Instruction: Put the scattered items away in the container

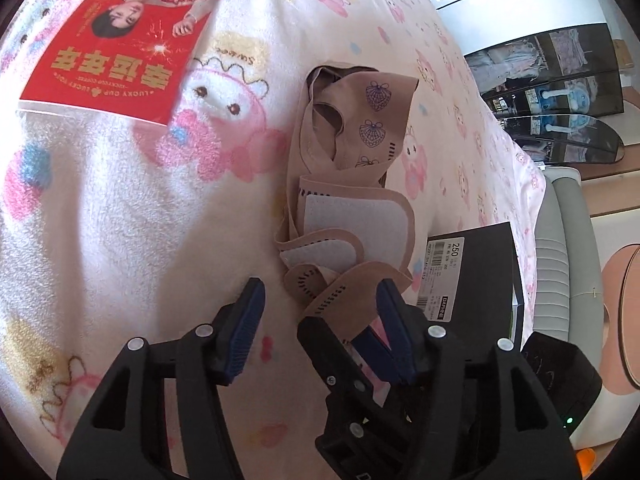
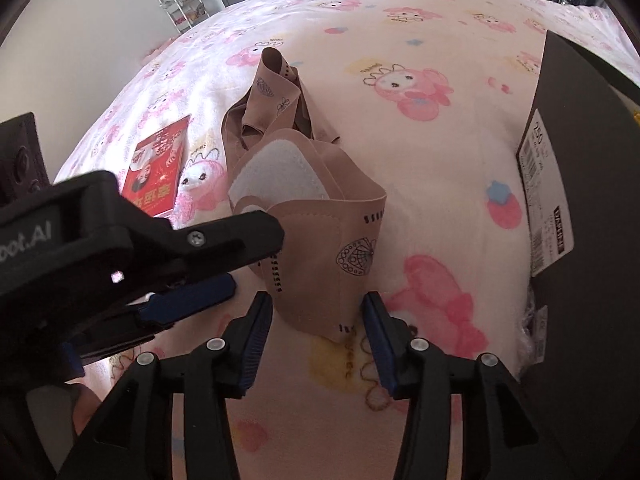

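grippers, two, flank one tan garment (image 2: 320, 248); one red packet (image 1: 116, 40); one black box (image 2: 592, 216)

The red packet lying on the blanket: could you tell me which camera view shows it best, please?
The left wrist view: the red packet is large, whole and readable there. In the right wrist view it is small, and its lower corner hides behind the left gripper.
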